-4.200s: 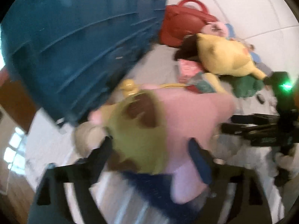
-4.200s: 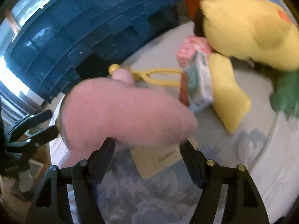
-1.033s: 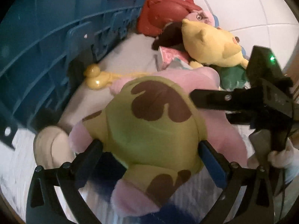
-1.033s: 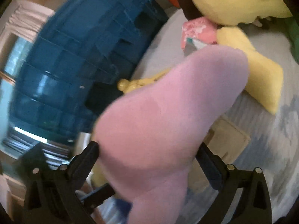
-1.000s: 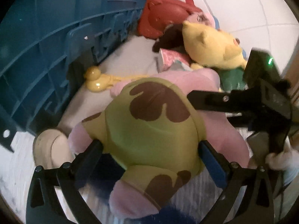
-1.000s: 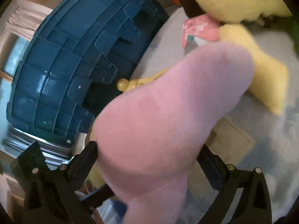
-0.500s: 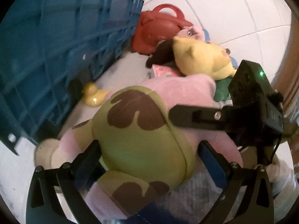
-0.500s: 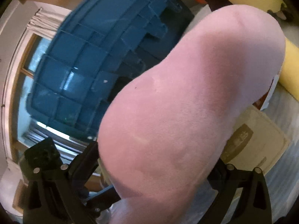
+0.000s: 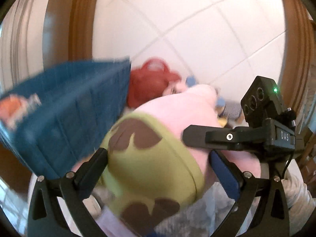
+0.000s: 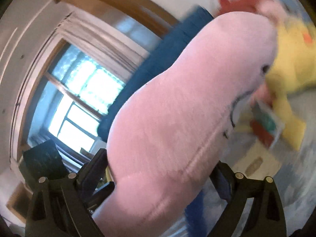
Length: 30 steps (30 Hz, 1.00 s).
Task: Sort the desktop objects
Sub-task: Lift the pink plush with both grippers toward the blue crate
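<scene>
Both my hand-held grippers, left (image 9: 158, 169) and right (image 10: 162, 169), clamp the plush (image 9: 154, 158); the crate (image 9: 69, 114) lies to its left, nearer my left one.

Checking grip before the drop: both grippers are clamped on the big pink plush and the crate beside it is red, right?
Not quite. The crate is blue, as the left wrist view shows; the red thing behind it is a bag. The rest holds: the left gripper and right gripper both clamp the pink plush.
</scene>
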Motion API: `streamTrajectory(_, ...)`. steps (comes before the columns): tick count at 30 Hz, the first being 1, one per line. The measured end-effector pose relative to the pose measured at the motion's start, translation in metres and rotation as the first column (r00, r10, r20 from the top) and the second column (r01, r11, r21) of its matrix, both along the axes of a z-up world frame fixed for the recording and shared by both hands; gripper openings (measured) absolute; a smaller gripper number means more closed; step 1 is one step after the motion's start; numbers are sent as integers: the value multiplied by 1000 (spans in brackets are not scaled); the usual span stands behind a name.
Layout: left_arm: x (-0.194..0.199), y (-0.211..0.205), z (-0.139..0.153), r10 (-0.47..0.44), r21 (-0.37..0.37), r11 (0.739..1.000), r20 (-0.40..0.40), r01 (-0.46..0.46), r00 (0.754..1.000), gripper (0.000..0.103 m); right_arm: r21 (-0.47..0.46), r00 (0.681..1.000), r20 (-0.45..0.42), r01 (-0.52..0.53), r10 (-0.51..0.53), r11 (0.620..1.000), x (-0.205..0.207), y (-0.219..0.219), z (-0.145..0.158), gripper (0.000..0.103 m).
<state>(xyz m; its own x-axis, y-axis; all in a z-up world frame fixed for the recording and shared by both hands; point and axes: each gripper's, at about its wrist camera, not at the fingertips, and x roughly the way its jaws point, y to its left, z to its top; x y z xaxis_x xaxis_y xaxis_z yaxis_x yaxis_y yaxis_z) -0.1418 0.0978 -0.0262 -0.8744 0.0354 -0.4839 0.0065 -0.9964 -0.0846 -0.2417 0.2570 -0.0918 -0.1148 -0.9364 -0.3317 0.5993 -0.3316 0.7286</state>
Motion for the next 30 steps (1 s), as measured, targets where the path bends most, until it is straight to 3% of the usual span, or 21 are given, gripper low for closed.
streamTrajectory(5, 11, -6, 55, 6, -80, 997, -79, -12, 997, 103, -99, 994, -108, -40, 29, 994, 7, -16, 78, 89)
streamTrajectory(8, 2, -37, 66, 38, -91, 995, -72, -45, 997, 103, -161, 992, -84, -101, 88, 982, 4, -57, 102, 82)
streamTrajectory(10, -7, -62, 68, 42, -77, 996, -52, -45, 998, 94, -152, 990, -73, -127, 117, 980, 0, -88, 107, 79)
streamTrajectory(13, -18, -94, 63, 27, -67, 997, -18, -29, 999, 95, -128, 998, -69, -20, 12, 992, -4, -104, 97, 75)
streamTrajectory(16, -18, -98, 42, -21, -41, 999, 31, 22, 999, 99, -27, 990, -74, 121, -122, 992, -16, -75, 75, 75)
streamTrajectory(19, -23, -87, 17, -68, -23, 997, 81, 70, 994, 103, 82, 970, -87, 235, -228, 969, -18, -45, 48, 89)
streamTrajectory(20, -26, -79, 6, -84, -21, 996, 103, 87, 991, 103, 115, 964, -85, 259, -250, 959, -21, -34, 37, 101)
streamTrajectory(21, -28, -71, -1, -91, -19, 995, 118, 93, 989, 103, 147, 959, -80, 280, -271, 949, -23, -24, 27, 102)
streamTrajectory(30, -64, -23, -81, -124, 34, 992, 292, 120, 948, 103, 286, 922, -1, 371, -387, 883, -30, 52, -37, 103)
